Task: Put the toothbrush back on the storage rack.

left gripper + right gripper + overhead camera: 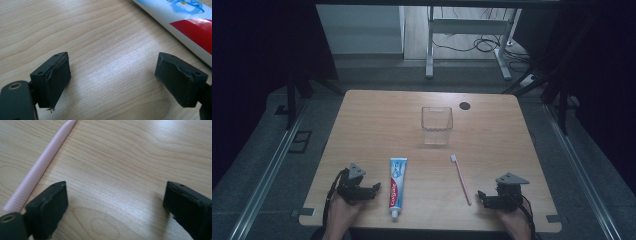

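Between the jaws of the left gripper (373, 188) lies only bare wood: they stand released, wide apart, holding nothing, low over the near left part of the table (492, 125). Just to their right is the toothpaste tube (397, 186), flat on the wood, its cap toward the near edge and its crimped end pointing far; in the left gripper view its white and red side (190, 23) runs past the right jaw without touching it.

Over at the near right, the right gripper (483, 196) is released too, jaws spread over bare wood. The pink toothbrush (461, 178) lies just to its left, handle end near, bristle head far; in the right gripper view the ribbed handle (40, 167) passes close beside the left jaw, apart from it.

Farther out, at mid-table, stands a clear plastic cup (437, 125), upright, with nothing in it. A small dark round spot (465, 105) sits beyond it near the far edge.

Open wood separates the cup from both items and from both grippers. Both hands rest at the near edge.
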The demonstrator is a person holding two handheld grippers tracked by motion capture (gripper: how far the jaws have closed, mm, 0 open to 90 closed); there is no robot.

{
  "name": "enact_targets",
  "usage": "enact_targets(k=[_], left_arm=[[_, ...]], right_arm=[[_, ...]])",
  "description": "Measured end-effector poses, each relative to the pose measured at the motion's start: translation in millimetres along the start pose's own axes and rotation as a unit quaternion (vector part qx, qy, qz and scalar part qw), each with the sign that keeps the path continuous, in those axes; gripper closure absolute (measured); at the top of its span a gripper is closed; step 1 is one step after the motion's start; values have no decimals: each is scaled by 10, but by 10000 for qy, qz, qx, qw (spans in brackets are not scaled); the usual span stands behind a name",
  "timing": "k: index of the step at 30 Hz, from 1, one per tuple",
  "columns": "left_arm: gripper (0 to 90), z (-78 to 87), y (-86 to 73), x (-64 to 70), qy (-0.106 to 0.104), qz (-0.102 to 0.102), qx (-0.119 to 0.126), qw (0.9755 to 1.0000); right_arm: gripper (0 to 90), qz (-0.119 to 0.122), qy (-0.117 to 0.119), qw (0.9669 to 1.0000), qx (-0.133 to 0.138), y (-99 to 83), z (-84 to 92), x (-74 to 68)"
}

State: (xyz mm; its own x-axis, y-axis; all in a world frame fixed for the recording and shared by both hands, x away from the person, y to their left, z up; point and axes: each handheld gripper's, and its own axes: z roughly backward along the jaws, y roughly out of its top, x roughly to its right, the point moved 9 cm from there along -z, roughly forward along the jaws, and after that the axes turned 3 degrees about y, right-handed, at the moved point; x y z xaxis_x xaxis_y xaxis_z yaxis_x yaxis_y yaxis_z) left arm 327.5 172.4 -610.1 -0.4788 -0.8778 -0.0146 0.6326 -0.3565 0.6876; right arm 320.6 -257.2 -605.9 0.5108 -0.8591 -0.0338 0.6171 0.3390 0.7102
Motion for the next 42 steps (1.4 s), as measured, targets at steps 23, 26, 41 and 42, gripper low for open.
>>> enact_targets(k=[23,26,41,42], left_arm=[[130,-10,11,-24,37,62,5,10000],[130,-10,11,-24,35,58,3,10000],[130,-11,11,-23,40,57,2,10000],[130,-11,11,-23,44,58,4,10000]], right_arm=[[104,6,1,10000,-79,2,30,-9],[143,19,27,9999,-112,4,47,-23],[301,20,438,9988,-211,105,112,-146],[321,-17,493,9986,-210,115,117,-158]])
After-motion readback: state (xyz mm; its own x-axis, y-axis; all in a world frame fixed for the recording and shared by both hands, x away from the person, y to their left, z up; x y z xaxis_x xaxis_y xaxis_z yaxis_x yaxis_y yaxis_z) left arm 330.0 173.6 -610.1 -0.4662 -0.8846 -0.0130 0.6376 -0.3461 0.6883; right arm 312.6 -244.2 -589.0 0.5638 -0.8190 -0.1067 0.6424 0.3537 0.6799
